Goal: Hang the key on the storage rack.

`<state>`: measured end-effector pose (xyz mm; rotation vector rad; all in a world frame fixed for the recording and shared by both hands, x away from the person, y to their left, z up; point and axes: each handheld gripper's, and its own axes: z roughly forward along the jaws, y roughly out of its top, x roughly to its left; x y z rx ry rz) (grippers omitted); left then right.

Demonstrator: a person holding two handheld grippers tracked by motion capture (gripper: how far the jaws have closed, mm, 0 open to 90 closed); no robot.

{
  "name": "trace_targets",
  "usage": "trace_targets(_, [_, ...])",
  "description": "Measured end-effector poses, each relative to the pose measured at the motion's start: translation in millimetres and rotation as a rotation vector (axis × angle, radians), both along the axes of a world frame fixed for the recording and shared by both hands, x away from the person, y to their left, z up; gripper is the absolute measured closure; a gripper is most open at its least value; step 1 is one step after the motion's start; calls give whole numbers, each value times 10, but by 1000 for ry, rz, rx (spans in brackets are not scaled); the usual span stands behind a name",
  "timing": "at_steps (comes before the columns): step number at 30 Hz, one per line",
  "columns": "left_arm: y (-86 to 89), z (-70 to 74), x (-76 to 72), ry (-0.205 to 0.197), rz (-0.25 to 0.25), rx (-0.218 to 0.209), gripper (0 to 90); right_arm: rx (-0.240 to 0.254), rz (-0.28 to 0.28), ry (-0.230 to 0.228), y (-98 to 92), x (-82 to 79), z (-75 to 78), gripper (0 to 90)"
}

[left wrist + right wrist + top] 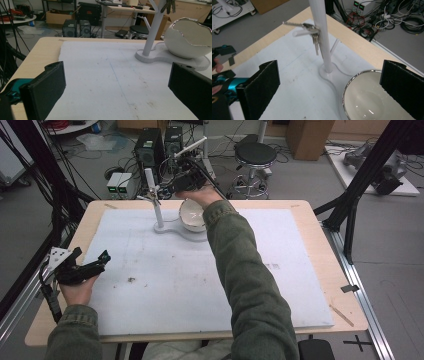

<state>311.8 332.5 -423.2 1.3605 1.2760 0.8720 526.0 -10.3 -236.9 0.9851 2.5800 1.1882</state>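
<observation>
The keys [313,33] hang on a peg of the white stand [322,37], at the bench's [310,215] twelve o'clock. Right gripper [329,90], fingers spread and empty, should withdraw gently (without snagging them); left gripper [102,257] rests open at eight.

The left tool [117,92] stands wide with nothing between its black jaws, low over the white mat [107,75] on the surface [42,50]. Toward the far right edge, a white stand [155,32] rises beside a cracked-egg bowl [187,37] — keys [169,6] hang near its top.
</observation>
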Motion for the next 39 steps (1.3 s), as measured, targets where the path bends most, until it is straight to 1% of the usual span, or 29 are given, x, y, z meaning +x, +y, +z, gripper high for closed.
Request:
trace_targets(1, [-5, 1, -1, -1, 0, -1, 17, -1, 2, 7, -18, -13, -11, 7])
trace_targets(3, [-7, 3, -4, 0, -1, 4, 17, 0, 6, 9, -61, -35, -40, 6])
trace_targets(5, [-7, 3, -3, 2, -1, 5, 17, -12, 7, 9, -98, -52, -55, 6])
trace_targets(7, [-5, 1, 0, 3, -5, 2, 17, -9, 9, 7, -138, -70, -63, 6])
trace_targets(12, [-15, -3, 6, 7, -10, 5, 17, -19, 2, -6, -254, -125, -66, 6])
trace_targets(14, [-19, -4, 7, 8, -11, 6, 17, -16, 0, -1, -307, -147, -68, 6])
trace_targets(16, [-21, -4, 7, 9, -10, 8, 17, -37, -9, -7, -347, -165, -71, 6])
trace_targets(18, [-23, -3, 7, 9, -10, 7, 17, -43, -10, -6, -383, -187, -63, 6])
trace_targets(19, [-24, -3, 7, 9, -10, 7, 17, -47, -12, -13, -401, -197, -54, 6])
trace_targets(23, [-24, -2, 6, 8, -11, 8, 17, -43, -19, -20, -477, -254, -46, 6])
trace_targets(25, [-25, -2, 6, 9, -12, 7, 17, -39, -31, -14, -526, -288, -69, 6])
trace_targets(27, [-25, -1, 4, 11, -13, 10, 17, -39, -25, -21, -593, -309, -100, 6])
trace_targets(28, [-26, -1, 3, 11, -13, 11, 17, -41, -37, -12, -622, -331, -112, 6])
trace_targets(29, [-26, -2, 4, 12, -14, 10, 17, -40, -35, -25, -658, -337, -128, 6])
trace_targets(30, [-26, -3, 5, 12, -14, 10, 17, -34, -47, -15, -692, -358, -137, 6])
trace_targets(32, [-29, -3, 5, 12, -14, 10, 17, -26, -47, -24, -760, -381, -157, 6])
trace_targets(33, [-30, -3, 4, 12, -13, 10, 17, -22, -57, -23, -810, -403, -177, 6])
trace_targets(34, [-28, -2, 2, 12, -13, 12, 17, -24, -63, -19, -838, -418, -189, 6])
trace_targets(35, [-24, 0, 3, 9, -12, 11, 17, -33, -70, -24, -885, -437, -212, 6])
trace_targets(37, [-19, 0, -1, 14, -12, 9, 17, -20, -80, -16, -967, -485, -248, 6])
trace_targets(38, [-22, 3, -4, 14, -13, 10, 17, -21, -83, -17, -1007, -501, -269, 6])
trace_targets(39, [-27, 5, -5, 13, -16, 10, 17, -36, -90, -14, -1039, -519, -283, 6])
